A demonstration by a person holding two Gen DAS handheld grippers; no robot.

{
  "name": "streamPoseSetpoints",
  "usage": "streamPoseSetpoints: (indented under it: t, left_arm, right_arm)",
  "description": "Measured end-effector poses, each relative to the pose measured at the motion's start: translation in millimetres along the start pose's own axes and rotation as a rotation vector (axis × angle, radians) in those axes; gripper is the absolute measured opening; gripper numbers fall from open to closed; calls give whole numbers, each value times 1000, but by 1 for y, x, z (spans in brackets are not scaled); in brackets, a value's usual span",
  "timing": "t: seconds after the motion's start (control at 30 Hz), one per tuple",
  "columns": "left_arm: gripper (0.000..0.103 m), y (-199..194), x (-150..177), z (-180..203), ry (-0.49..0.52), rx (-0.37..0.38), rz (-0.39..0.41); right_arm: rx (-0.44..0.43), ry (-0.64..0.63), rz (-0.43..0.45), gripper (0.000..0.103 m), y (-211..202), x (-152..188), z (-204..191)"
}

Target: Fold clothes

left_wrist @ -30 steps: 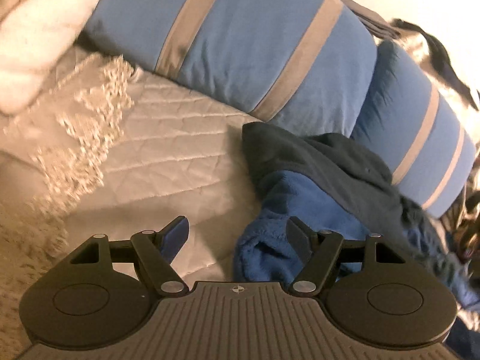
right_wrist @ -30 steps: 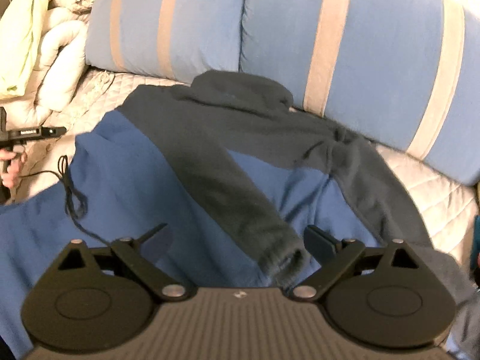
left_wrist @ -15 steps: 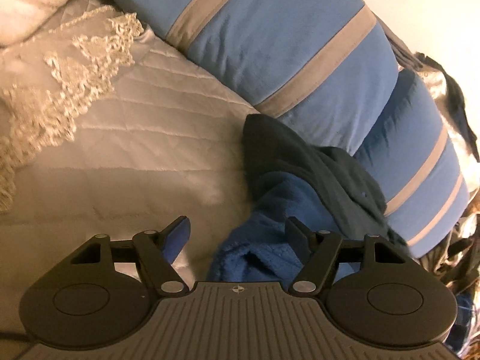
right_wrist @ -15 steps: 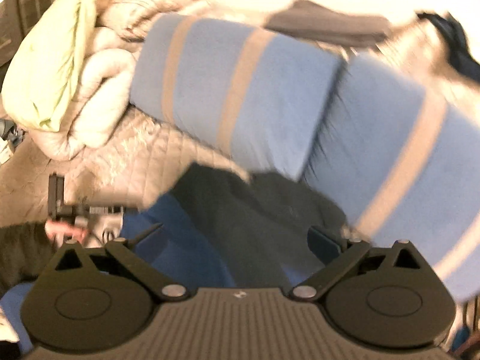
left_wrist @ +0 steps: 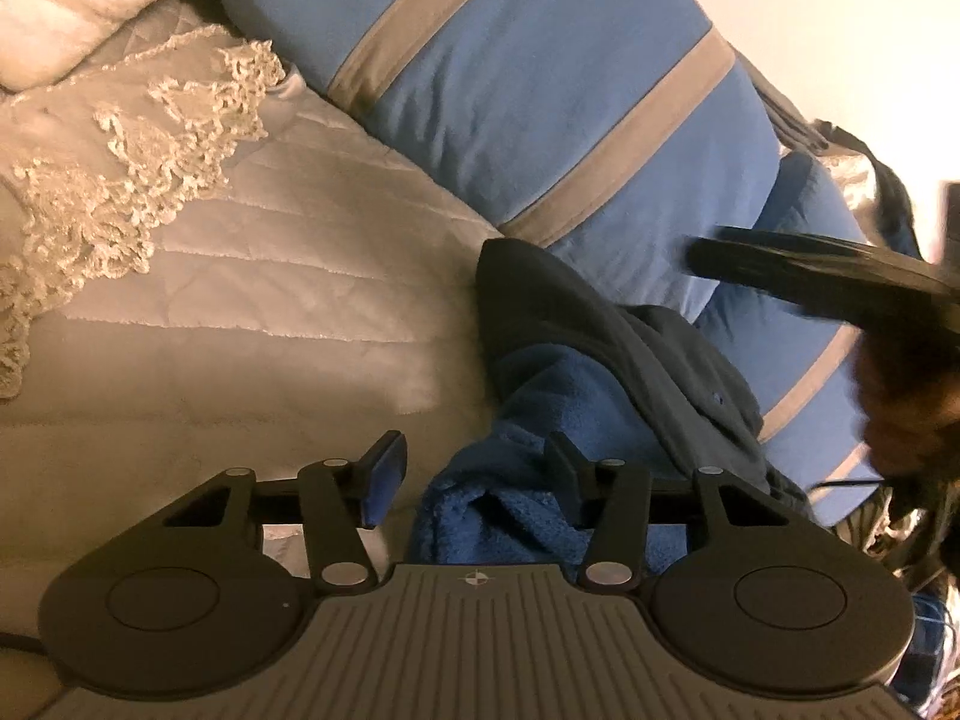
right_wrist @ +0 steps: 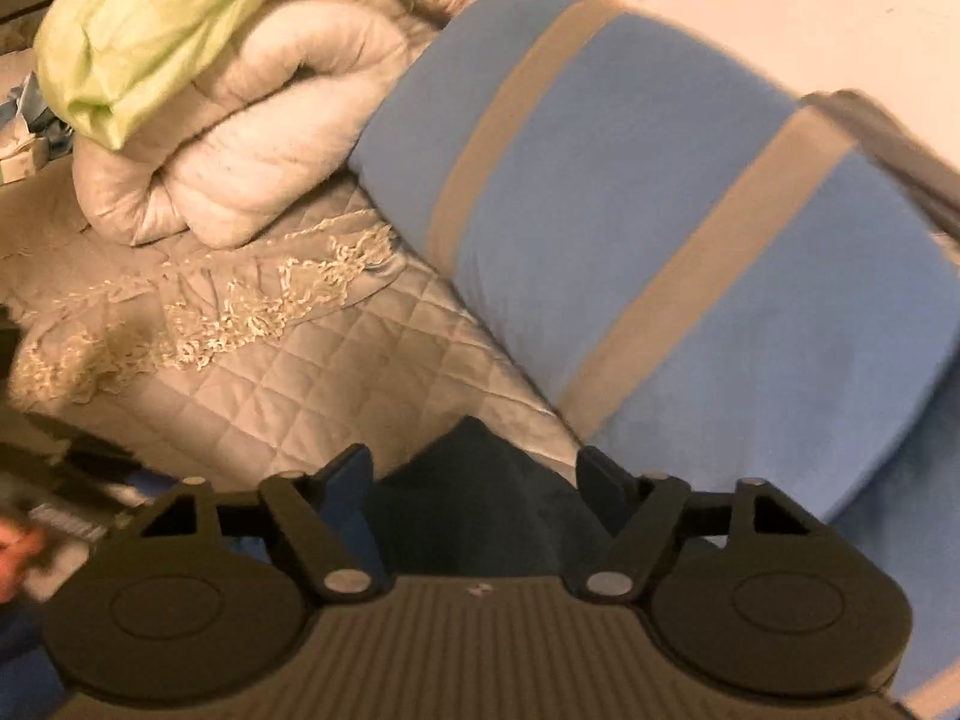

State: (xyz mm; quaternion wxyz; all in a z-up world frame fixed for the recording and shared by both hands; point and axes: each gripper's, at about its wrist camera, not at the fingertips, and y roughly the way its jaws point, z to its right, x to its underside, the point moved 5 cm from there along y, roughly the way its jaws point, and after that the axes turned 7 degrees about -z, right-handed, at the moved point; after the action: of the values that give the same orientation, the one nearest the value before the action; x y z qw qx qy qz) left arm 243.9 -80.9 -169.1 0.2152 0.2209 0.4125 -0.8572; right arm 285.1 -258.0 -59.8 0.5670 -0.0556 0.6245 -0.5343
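Now my left claw (left_wrist: 471, 474) jaws apart, blue fleece garment (left_wrist: 540, 396) between fingers; my right claw (right_wrist: 474, 474) also apart, dark collar (right_wrist: 480, 480) between.

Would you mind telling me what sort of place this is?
Most likely a bedroom: a quilted bedspread with lace trim, blue striped pillows along its head, and a rolled white duvet beside them.

1. Your left wrist view sits low and close over the quilted bedspread (left_wrist: 252, 300), facing the striped blue pillows (left_wrist: 540, 96) at the far right.
2. Your right wrist view looks from close above toward the far left, at the white duvet (right_wrist: 252, 120).
3. Both views share the pillows, the bedspread's lace trim (left_wrist: 138, 180) and the dark garment (left_wrist: 570, 324).
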Motion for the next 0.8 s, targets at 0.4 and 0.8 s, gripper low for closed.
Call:
streamPoseSetpoints:
  t: [0.4,0.8]
  left_arm:
    - [45,2,0,-6,7,34,46]
    - [12,-3,5,-6,21,96,25]
  right_arm:
    - [-51,63,-108,60,130,-20,6]
    - [20,128,-155,6,146,-11,19]
